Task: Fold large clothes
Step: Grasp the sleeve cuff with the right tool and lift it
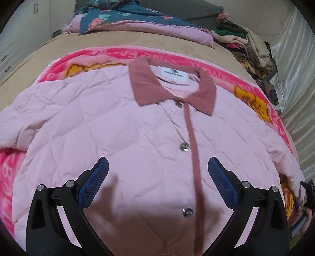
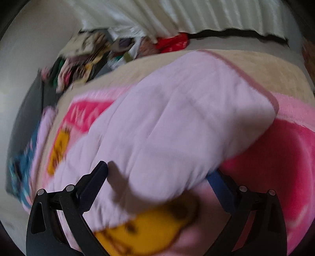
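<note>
pink quilted jacket (image 1: 122, 126) lies flat, front side up, on a pink cartoon-print blanket (image 1: 254, 102) over a beige bed cover (image 1: 102, 42) — darker pink collar (image 1: 145, 84) at the far end, placket w/ metal snap buttons (image 1: 184, 147) running down the centre. left gripper (image 1: 157, 171) hovers above the jacket's lower front, jaws spread wide, nothing between the blue pads (image 1: 94, 183). right gripper (image 2: 157, 175), blurred view, is at the jacket's side edge (image 2: 167, 137); jaws spread, fabric bulging between the fingers, contact can't be confirmed. folded floral bedding (image 1: 122, 17) and a clothes pile (image 1: 244, 43) sit at the far end of the bed.
</note>
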Action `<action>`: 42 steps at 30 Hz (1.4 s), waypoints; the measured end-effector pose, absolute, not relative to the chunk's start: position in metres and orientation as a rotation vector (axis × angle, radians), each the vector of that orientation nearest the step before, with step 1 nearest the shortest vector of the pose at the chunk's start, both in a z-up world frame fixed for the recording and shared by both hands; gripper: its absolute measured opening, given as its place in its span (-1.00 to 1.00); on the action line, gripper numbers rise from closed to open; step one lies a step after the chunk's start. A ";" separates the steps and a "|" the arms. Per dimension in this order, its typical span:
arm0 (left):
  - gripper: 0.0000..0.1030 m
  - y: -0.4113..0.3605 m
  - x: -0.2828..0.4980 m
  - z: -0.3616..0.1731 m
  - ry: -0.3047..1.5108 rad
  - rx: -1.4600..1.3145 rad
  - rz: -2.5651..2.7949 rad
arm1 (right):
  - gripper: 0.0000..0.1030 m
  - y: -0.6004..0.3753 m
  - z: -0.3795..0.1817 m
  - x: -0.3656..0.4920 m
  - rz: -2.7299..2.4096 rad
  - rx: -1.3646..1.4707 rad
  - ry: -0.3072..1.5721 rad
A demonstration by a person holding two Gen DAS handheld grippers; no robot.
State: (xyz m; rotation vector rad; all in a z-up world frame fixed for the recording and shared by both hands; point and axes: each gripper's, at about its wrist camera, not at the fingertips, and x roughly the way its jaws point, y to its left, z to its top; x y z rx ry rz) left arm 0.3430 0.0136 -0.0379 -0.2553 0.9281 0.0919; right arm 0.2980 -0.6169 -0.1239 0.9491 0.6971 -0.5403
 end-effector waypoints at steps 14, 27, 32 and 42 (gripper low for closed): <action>0.84 0.063 0.350 -0.016 0.893 -0.277 0.195 | -0.54 -0.599 -0.040 0.335 -0.416 0.674 0.520; 0.84 0.080 0.352 0.030 0.846 -0.258 0.169 | -0.62 -0.472 0.073 0.378 -0.129 0.300 0.412; 0.84 0.092 0.345 0.043 0.827 -0.278 0.170 | -0.63 -0.418 0.103 0.386 -0.016 0.216 0.375; 0.84 0.122 0.327 0.045 0.799 -0.381 0.161 | -0.63 -0.313 0.131 0.392 0.178 0.063 0.348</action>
